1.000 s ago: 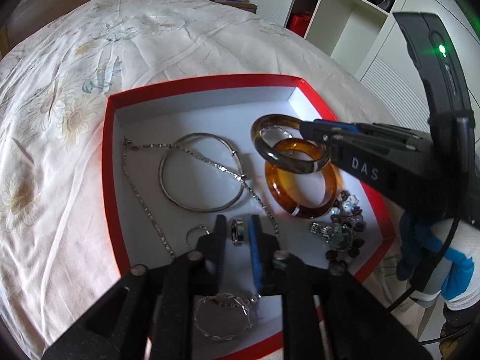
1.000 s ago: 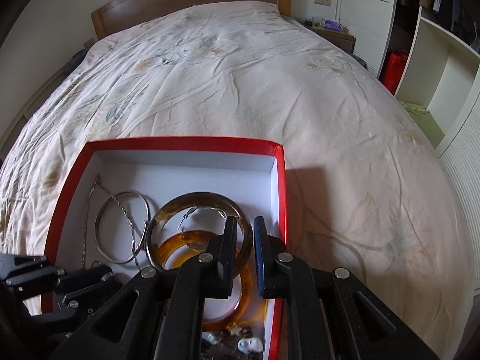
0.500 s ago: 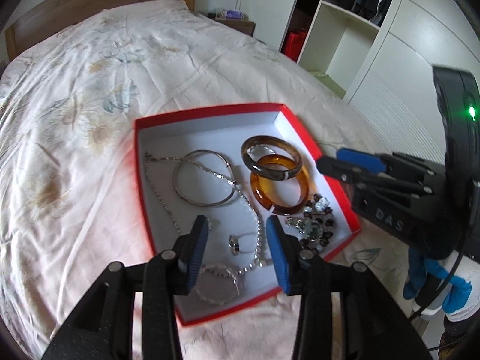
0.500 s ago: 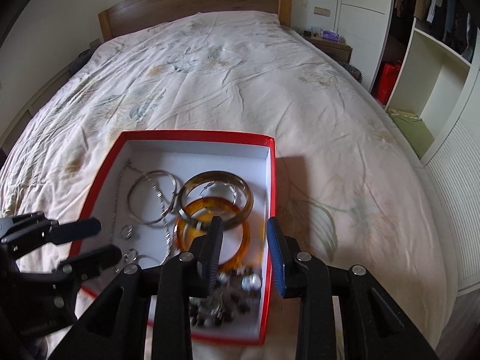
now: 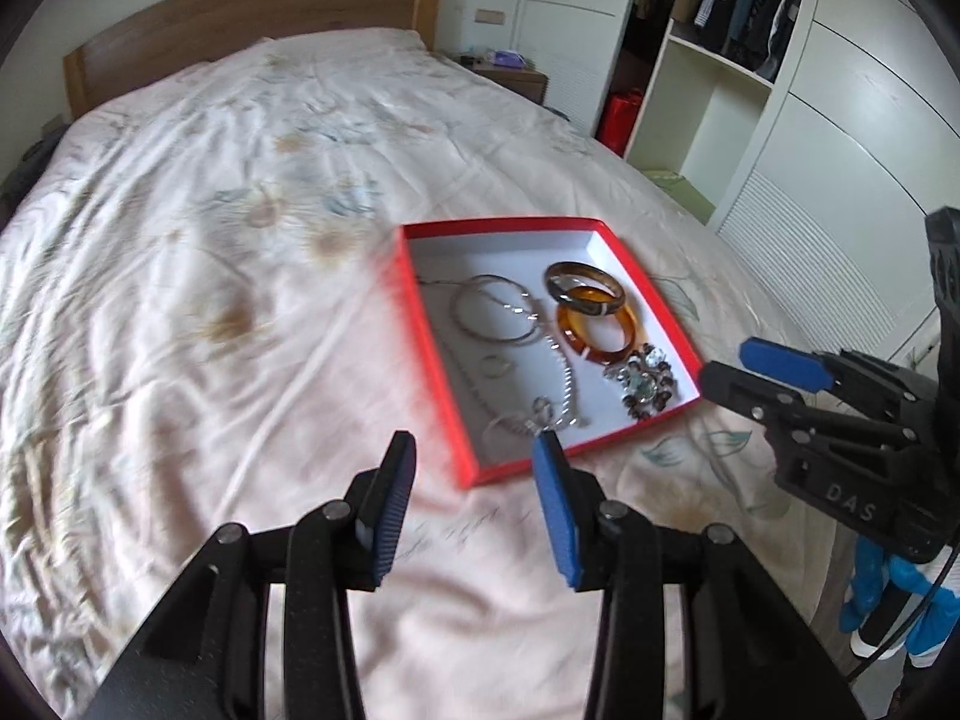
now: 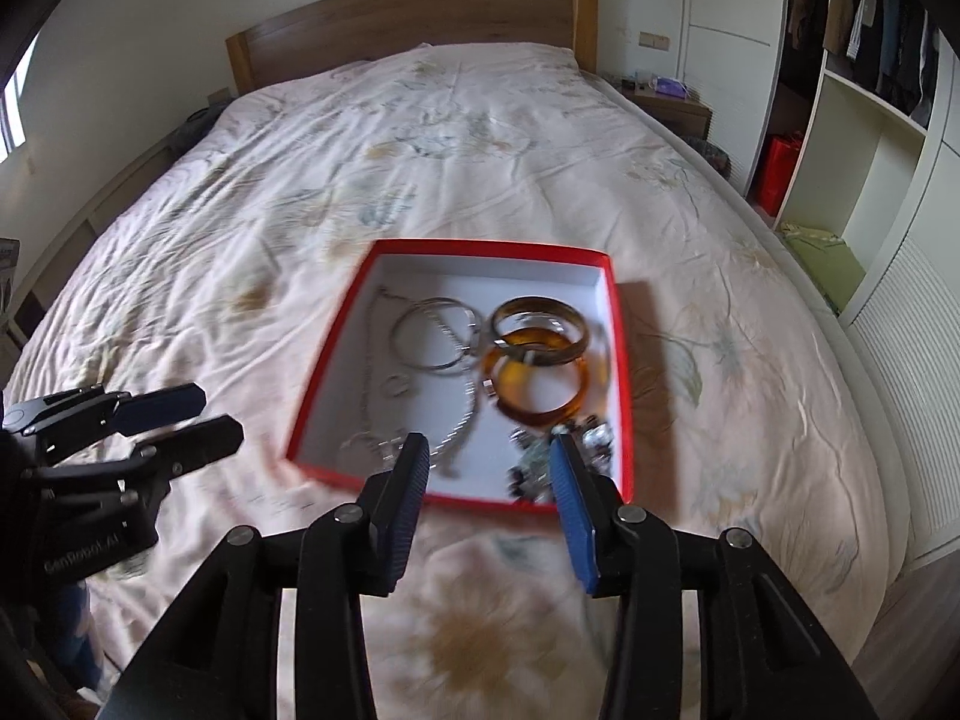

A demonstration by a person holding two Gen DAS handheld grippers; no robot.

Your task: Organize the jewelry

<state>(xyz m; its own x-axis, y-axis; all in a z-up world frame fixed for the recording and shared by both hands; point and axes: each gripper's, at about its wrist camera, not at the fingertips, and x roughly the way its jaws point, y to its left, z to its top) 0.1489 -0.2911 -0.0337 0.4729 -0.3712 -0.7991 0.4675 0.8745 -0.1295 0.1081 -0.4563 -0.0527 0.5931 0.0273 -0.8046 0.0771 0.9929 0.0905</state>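
Note:
A red box with a white inside [image 5: 433, 354] [image 6: 624, 372] lies on the bed. It holds a dark brown bangle [image 5: 585, 288] [image 6: 537, 330] leaning on an amber bangle [image 5: 600, 333] [image 6: 540, 390], a thin silver bangle [image 5: 498, 315] [image 6: 435, 333], a silver chain [image 5: 564, 384], a small ring [image 5: 498, 366] [image 6: 396, 385] and a beaded brooch [image 5: 648, 387] [image 6: 534, 462]. My left gripper [image 5: 474, 450] is open and empty, above the bed in front of the box. My right gripper [image 6: 489, 450] is open and empty, near the box's front edge.
The bed has a pale floral cover [image 6: 420, 138] and a wooden headboard [image 6: 408, 18]. White wardrobes and open shelves [image 5: 708, 90] stand to the right, with a red bag [image 6: 780, 171] on the floor and a bedside table [image 6: 666, 102].
Both grippers have opened and pulled back from the box. The right one let go of the dark brown bangle, which now rests on the amber one.

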